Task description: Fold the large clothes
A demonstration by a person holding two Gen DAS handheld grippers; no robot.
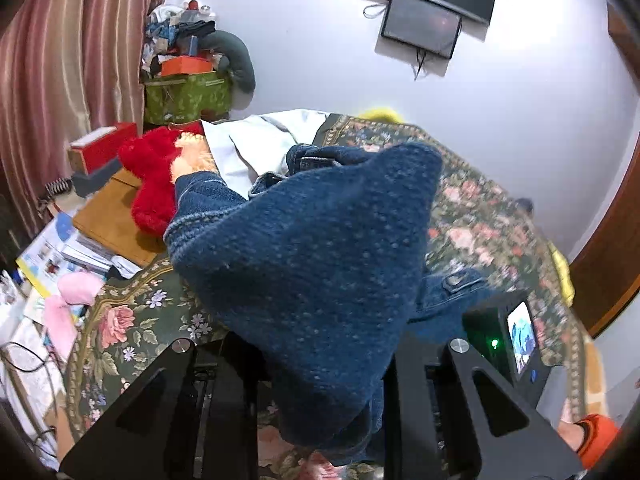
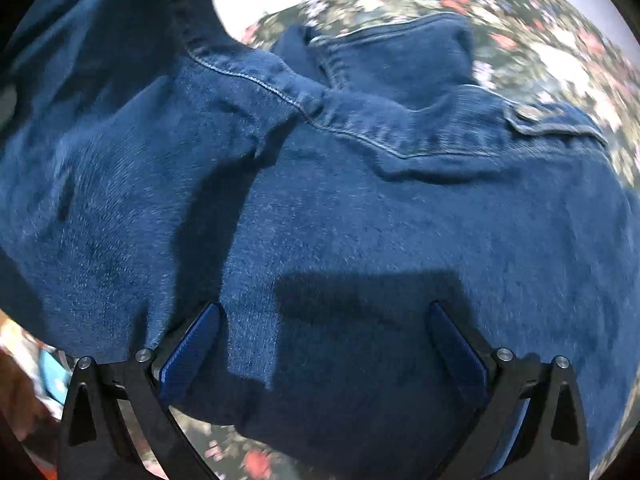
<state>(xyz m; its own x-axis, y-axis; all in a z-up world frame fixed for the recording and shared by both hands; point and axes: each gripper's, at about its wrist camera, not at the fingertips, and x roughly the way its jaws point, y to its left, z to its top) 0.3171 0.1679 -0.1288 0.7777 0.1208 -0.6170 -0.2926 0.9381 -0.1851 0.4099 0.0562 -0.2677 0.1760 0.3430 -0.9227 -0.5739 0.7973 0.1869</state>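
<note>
A dark blue denim jacket (image 1: 312, 256) lies partly on the floral bedspread (image 1: 472, 208). My left gripper (image 1: 320, 392) is shut on a fold of the jacket and holds it lifted, so the cloth drapes over the fingers and hides the tips. In the right wrist view the jacket (image 2: 360, 200) fills the frame, with a seam and a buttoned pocket flap (image 2: 552, 120) visible. My right gripper (image 2: 324, 344) is open, its blue pads (image 2: 192, 352) spread wide just over the jacket's near edge. The right gripper's body also shows in the left wrist view (image 1: 508, 340).
A red plush toy (image 1: 152, 184) and white pillow (image 1: 256, 140) lie at the bed's far end. A cluttered side table (image 1: 100, 208) with books and boxes stands left. A green box with piled items (image 1: 188, 92) is by the curtain. A foot in an orange sock (image 1: 592, 436) is at right.
</note>
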